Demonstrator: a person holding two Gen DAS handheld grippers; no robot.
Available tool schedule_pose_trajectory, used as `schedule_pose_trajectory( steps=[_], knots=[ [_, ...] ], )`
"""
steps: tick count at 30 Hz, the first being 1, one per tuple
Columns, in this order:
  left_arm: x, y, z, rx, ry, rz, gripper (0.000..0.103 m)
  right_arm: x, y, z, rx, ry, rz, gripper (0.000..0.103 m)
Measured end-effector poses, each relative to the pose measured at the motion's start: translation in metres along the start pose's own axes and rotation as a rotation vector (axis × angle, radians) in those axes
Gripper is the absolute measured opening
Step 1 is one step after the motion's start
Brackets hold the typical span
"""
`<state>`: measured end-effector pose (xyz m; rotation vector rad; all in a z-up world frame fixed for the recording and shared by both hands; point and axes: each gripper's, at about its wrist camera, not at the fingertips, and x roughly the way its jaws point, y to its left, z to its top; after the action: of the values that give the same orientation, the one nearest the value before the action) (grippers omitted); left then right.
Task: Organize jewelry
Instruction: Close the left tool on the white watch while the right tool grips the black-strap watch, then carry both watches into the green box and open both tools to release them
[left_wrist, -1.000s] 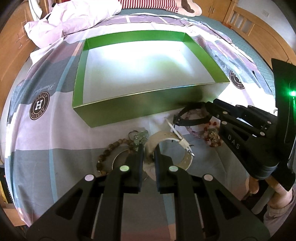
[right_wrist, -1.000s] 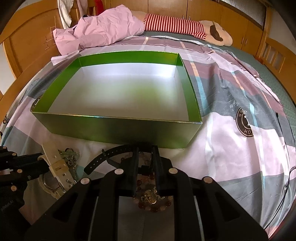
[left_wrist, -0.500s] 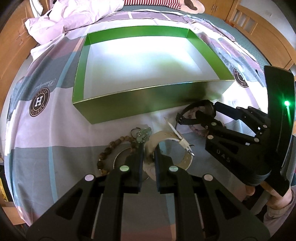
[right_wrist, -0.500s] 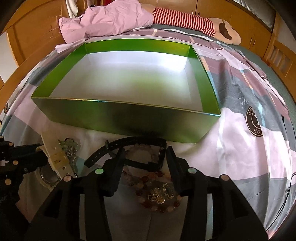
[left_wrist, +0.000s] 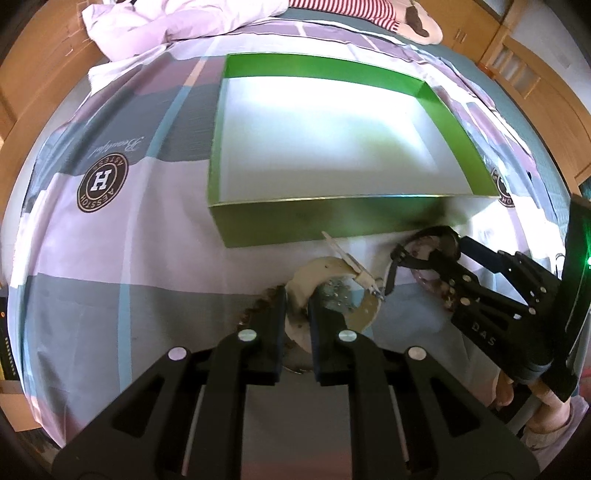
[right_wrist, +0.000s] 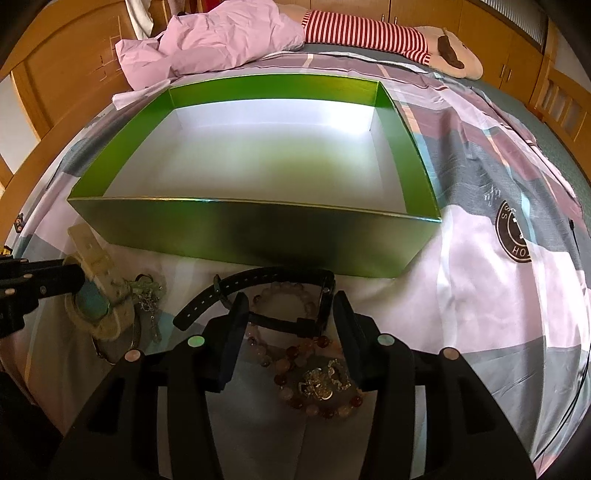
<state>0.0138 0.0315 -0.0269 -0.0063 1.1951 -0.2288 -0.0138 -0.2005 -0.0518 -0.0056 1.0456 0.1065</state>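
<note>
Having just spread since the earlier frame, the right gripper (right_wrist: 288, 314) straddles the black strap (right_wrist: 258, 282) and beaded bracelets (right_wrist: 295, 354), pads clear. The left gripper (left_wrist: 297, 308), shifted sideways, pinches the cream watch band (left_wrist: 314, 271). Ahead stands the green box wall (right_wrist: 240, 232); open bedspread (right_wrist: 480, 295) lies to the right.

You see bright daylight; the green box (left_wrist: 332, 221) has a glaring, washed-out white floor. Its near wall falls in shadow. Fisheye bending curves the bedspread (right_wrist: 498, 295), and corners go black.
</note>
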Motion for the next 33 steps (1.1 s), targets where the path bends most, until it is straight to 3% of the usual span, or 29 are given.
schedule_pose_trajectory(
  steps=[12,15,18,20,23,26,28,31,33],
  knots=[
    [-0.002,0.005,0.003,-0.013,0.001,-0.039,0.011,0.012,-0.021,0.001,0.097,0.033,-0.022,0.047],
    [0.0,0.012,0.004,-0.03,0.015,-0.055,0.014,0.012,-0.012,0.0,0.045,0.034,-0.016,0.026],
    [0.007,0.014,0.004,-0.042,0.038,-0.056,0.021,0.012,-0.004,-0.002,-0.008,0.031,-0.034,0.017],
    [0.011,0.013,0.004,-0.043,0.044,-0.058,0.026,0.013,-0.003,-0.001,-0.01,0.032,-0.026,0.017],
    [0.014,0.013,0.005,-0.05,0.045,-0.068,0.027,0.013,-0.004,-0.002,-0.006,0.034,-0.027,0.017],
    [0.016,0.017,0.006,-0.087,0.059,-0.114,0.018,0.013,-0.004,-0.003,-0.009,0.038,-0.026,0.017],
    [0.017,0.02,0.007,-0.106,0.073,-0.14,0.018,0.013,-0.004,-0.004,-0.01,0.042,-0.026,0.017],
    [0.018,0.025,0.007,-0.127,0.088,-0.135,0.033,0.015,-0.005,-0.004,-0.006,0.054,-0.025,0.017],
    [0.019,0.024,0.006,-0.125,0.09,-0.135,0.033,0.016,-0.005,-0.005,-0.005,0.059,-0.027,0.017]
  ],
)
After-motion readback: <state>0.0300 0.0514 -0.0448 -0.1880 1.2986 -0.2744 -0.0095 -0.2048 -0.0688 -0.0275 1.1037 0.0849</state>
